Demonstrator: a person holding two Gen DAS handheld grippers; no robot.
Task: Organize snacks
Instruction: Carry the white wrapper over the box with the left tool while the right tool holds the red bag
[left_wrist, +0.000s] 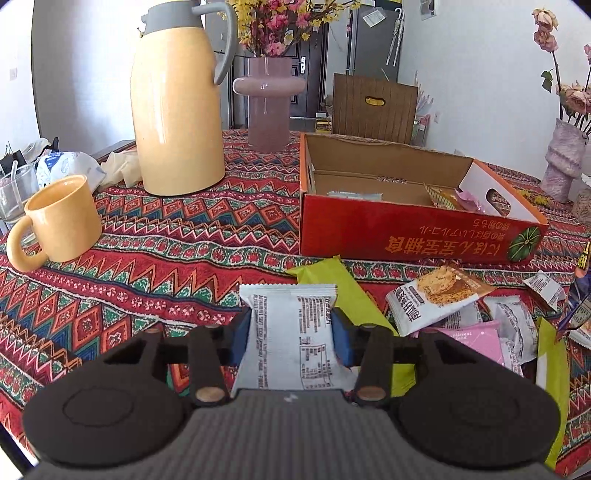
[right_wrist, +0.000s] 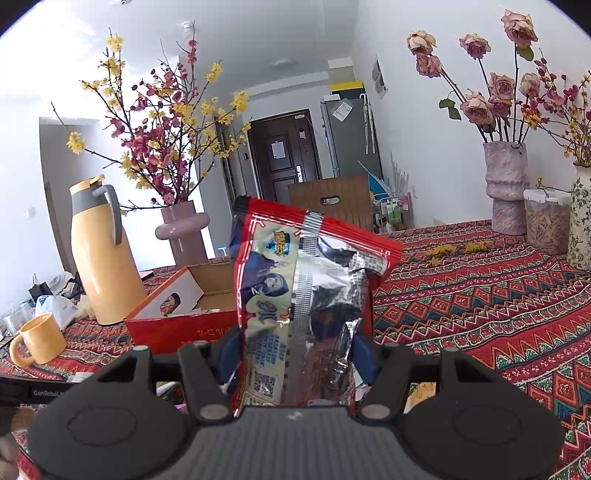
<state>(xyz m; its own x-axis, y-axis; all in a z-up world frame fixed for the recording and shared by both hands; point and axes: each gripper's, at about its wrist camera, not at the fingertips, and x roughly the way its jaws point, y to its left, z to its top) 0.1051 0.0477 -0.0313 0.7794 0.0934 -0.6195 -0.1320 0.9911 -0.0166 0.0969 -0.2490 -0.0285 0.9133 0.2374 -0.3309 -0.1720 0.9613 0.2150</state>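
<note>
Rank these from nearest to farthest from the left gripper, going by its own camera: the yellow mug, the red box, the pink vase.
1. Red box: ahead, to the right of the left gripper.
2. Yellow mug: far left; nearly as close as the box, hard to call.
3. Pink vase: at the back, clearly farthest.

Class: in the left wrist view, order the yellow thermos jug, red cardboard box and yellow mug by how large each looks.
1. Red cardboard box and yellow thermos jug: alike in apparent size, unranked.
2. Yellow mug: plainly smallest.
</note>
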